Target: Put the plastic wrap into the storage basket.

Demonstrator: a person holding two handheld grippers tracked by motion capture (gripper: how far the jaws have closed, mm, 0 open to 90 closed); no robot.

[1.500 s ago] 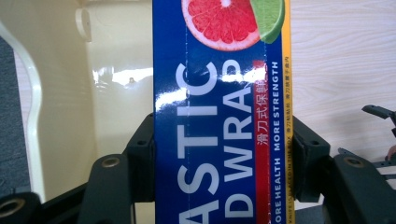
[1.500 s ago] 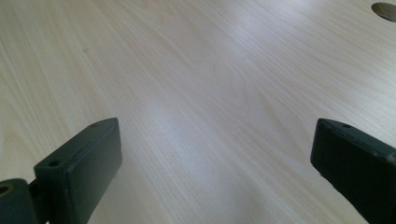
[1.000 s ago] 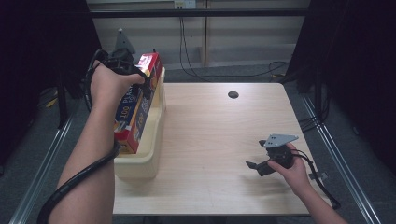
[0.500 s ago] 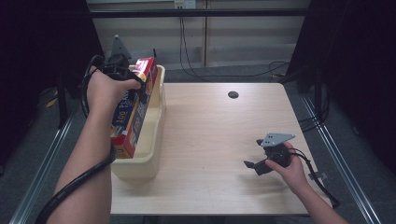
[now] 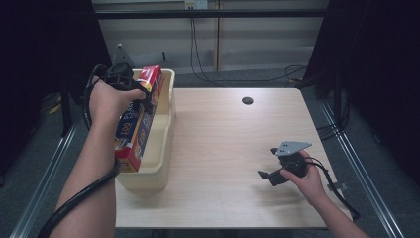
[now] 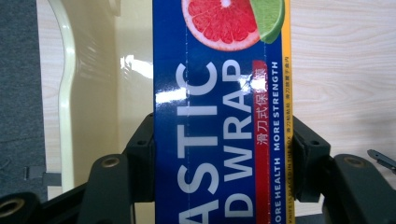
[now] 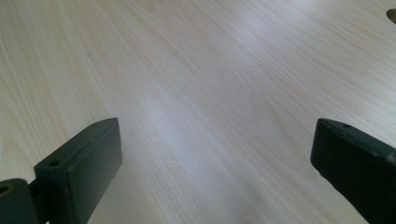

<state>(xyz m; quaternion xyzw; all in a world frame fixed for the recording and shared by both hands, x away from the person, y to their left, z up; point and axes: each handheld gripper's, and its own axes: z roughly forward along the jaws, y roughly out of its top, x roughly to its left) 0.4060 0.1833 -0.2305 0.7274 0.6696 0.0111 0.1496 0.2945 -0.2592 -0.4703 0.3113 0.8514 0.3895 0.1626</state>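
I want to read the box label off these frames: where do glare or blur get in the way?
Left gripper view: the plastic wrap box is sharp and readable, with small glare patches on its blue face and a brighter one on the cream bin. High view: the box is too small to read. Right gripper view: soft sheen on the table, open tongs slightly blurred.

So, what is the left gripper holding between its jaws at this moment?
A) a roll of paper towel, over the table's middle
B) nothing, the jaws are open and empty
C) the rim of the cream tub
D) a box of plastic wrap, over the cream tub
D: the left gripper has its jaws pressed on both sides of the blue plastic wrap box, and the high view shows that box above the cream tub.
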